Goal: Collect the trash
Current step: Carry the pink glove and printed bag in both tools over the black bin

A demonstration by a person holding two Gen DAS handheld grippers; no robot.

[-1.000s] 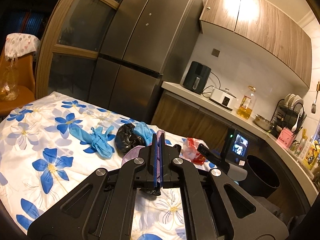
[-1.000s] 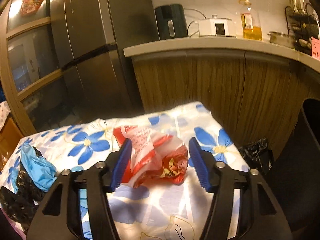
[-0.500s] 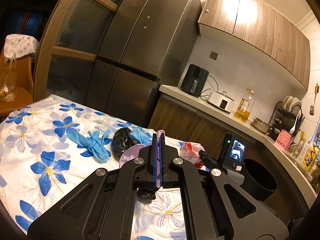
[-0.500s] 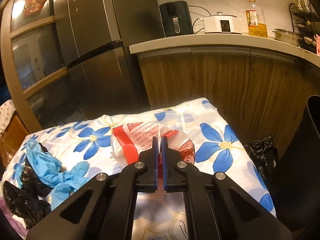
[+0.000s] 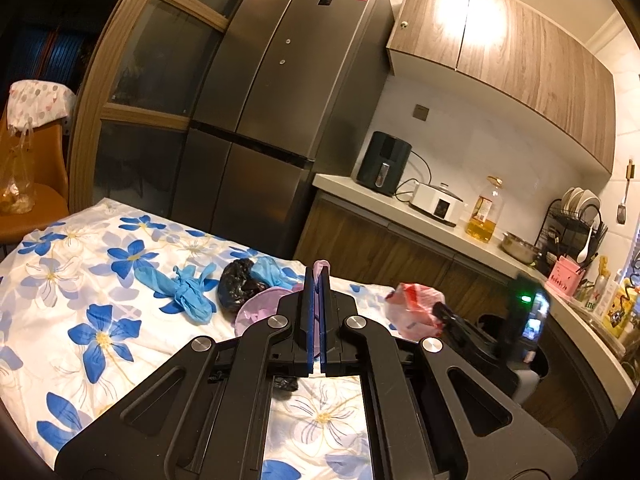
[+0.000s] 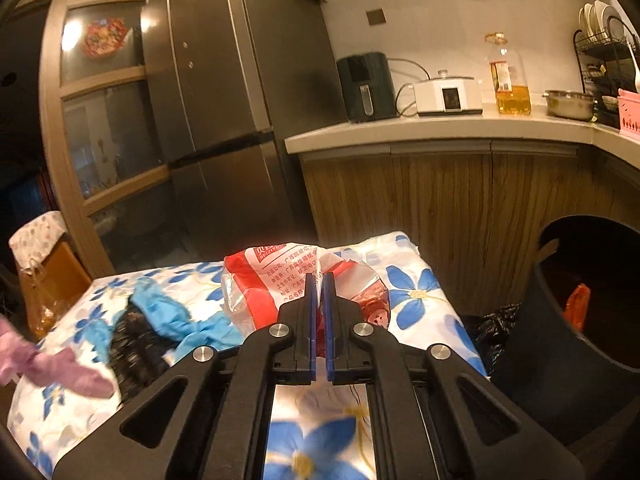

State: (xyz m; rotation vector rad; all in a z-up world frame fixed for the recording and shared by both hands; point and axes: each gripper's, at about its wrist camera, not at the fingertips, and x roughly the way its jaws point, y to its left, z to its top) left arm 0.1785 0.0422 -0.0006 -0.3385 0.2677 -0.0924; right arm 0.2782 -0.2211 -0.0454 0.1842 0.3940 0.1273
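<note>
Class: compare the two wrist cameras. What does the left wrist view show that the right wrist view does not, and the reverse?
Left only: the left gripper shut on a purple glove, and the upper cabinets.
Right only: an orange scrap inside the black bin.
Both: the red-and-white bag held by the right gripper, the blue gloves, and the fridge.

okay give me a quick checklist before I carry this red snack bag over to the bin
1. Right claw shut on the red snack bag: ok.
2. Bag lifted off the floral cloth: cannot tell.
3. Black bin mouth open, to the right: ok.
4. Way from bag to bin free of obstacles: ok.
5. Left claw shut on the purple glove: ok.
6. Blue gloves and black bag collected: not ok, on the cloth.
</note>
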